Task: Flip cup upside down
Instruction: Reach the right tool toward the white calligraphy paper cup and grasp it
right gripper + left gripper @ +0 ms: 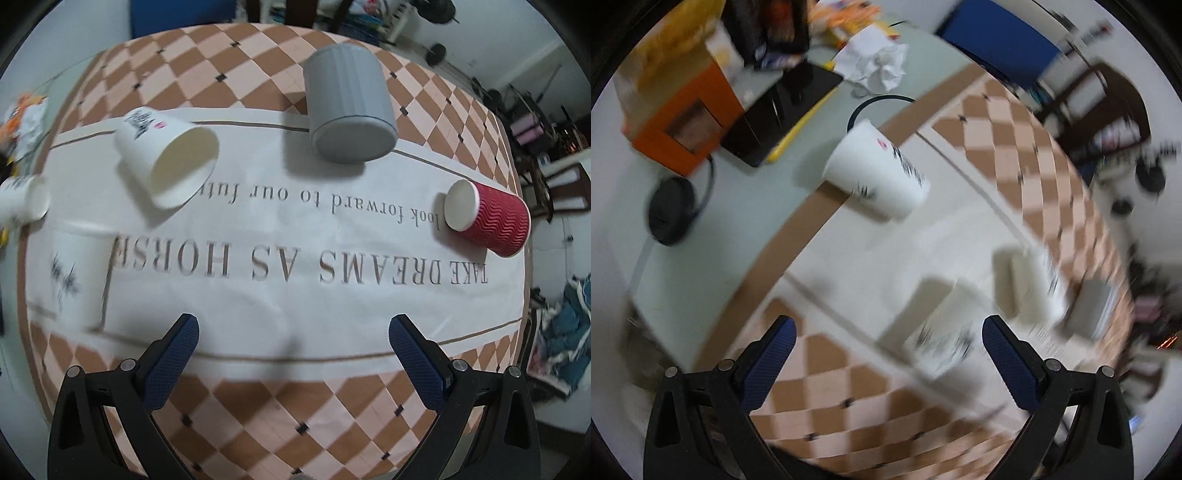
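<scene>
In the right wrist view a white paper cup [170,162] lies on its side, mouth toward me. A second white cup [79,277] stands rim down at the left, and a third [24,199] lies at the far left edge. A grey cup [349,110] and a red ribbed cup [487,218] lie on their sides. My right gripper [293,347] is open and empty above the cloth. In the blurred left wrist view my left gripper [886,347] is open and empty; a white cup [877,171] lies on its side ahead, and two more white cups [938,332] [1030,288] show as blurs.
A white cloth with printed lettering [295,295] covers a checkered tablecloth [258,417]. Beyond the table edge in the left wrist view are an orange box [683,122], a black tablet [779,110], crumpled paper [879,62] and black headphones [670,210].
</scene>
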The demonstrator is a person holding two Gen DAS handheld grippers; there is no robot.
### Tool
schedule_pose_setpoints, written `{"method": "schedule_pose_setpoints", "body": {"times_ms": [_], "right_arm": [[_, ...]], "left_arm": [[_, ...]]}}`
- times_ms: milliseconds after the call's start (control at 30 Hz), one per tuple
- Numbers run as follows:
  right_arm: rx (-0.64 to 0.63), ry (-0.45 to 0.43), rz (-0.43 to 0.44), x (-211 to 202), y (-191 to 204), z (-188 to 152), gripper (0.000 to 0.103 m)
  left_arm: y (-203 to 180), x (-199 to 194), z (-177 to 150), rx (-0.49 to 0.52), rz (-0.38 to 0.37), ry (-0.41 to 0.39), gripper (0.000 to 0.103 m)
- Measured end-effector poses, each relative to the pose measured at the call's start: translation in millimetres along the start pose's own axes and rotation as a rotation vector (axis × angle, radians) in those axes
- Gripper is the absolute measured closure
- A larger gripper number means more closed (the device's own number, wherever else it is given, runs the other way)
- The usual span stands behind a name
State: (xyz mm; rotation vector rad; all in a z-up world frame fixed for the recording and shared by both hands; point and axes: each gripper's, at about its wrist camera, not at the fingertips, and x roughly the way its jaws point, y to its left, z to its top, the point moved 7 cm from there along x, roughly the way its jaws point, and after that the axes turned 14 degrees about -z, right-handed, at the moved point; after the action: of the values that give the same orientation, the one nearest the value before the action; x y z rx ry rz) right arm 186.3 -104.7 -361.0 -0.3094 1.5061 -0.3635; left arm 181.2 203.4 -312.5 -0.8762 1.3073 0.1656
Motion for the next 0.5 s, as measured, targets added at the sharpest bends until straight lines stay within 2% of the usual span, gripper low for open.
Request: {"method": "schedule_pose_setpoints", "body": {"times_ms": [167,300,500], "right_arm": [[0.072,0.089,-0.018,25,8,18,0.000],[0.122,0.145,-0.027,40,12,25,0.000],[0.151,0.161,-0.068,48,12,31,0.000]], "left_arm": [[9,26,46,-0.176,-0.077,-0.004,0.000],[14,50,70,-0.252,-0.092,0.016,0.000],[25,80,92,-0.345,-0.104,0.014,0.003]]}}
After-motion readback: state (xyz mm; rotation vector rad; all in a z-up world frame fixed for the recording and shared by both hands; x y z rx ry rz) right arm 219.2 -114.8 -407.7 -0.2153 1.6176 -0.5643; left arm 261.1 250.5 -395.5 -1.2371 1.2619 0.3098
